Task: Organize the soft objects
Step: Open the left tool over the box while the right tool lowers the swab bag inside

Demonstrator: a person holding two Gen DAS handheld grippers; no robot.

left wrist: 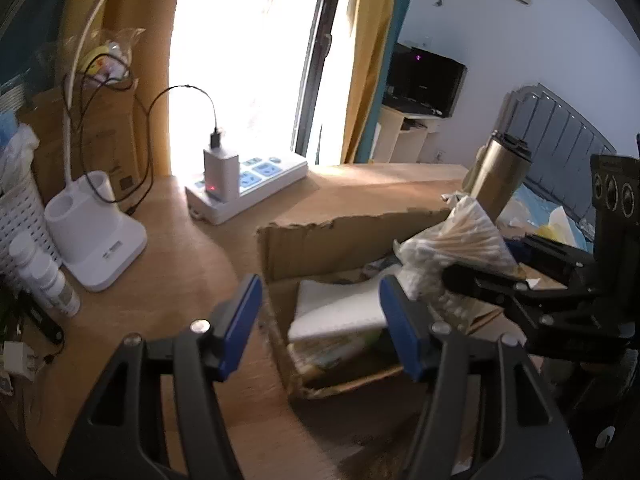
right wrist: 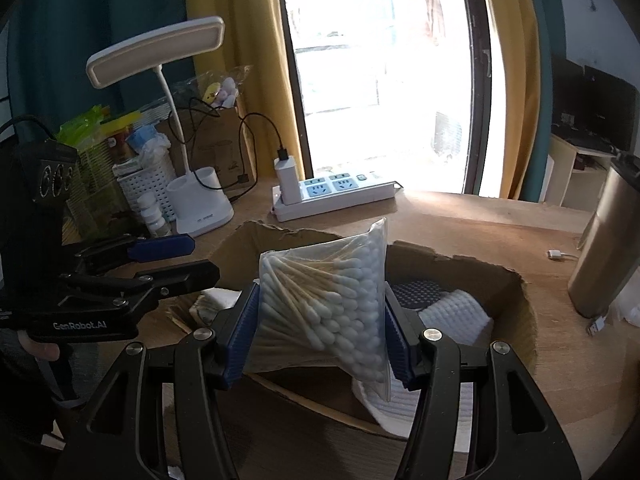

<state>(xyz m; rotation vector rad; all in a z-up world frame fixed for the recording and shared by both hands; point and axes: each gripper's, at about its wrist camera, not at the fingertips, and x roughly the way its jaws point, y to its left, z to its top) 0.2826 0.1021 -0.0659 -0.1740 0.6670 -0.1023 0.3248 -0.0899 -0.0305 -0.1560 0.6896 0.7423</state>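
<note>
One bag of cotton swabs (right wrist: pixel 326 304), light, squashy and slick in its plastic, sits clamped across its middle in the right gripper (right wrist: pixel 320 334) above the cardboard box (right wrist: pixel 516 300) on the bench (right wrist: pixel 460 220). The left gripper (left wrist: pixel 320 328) stands apart, empty, nearby on the left.

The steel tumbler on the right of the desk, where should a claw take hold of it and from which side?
Grip the steel tumbler around the middle of its straight body, below the dark lid, coming in level from the side facing the cardboard box. It stands upright, and its tall round wall gives two opposite faces to press. The right claw holds the cotton swab bag; the left claw is open.
</note>
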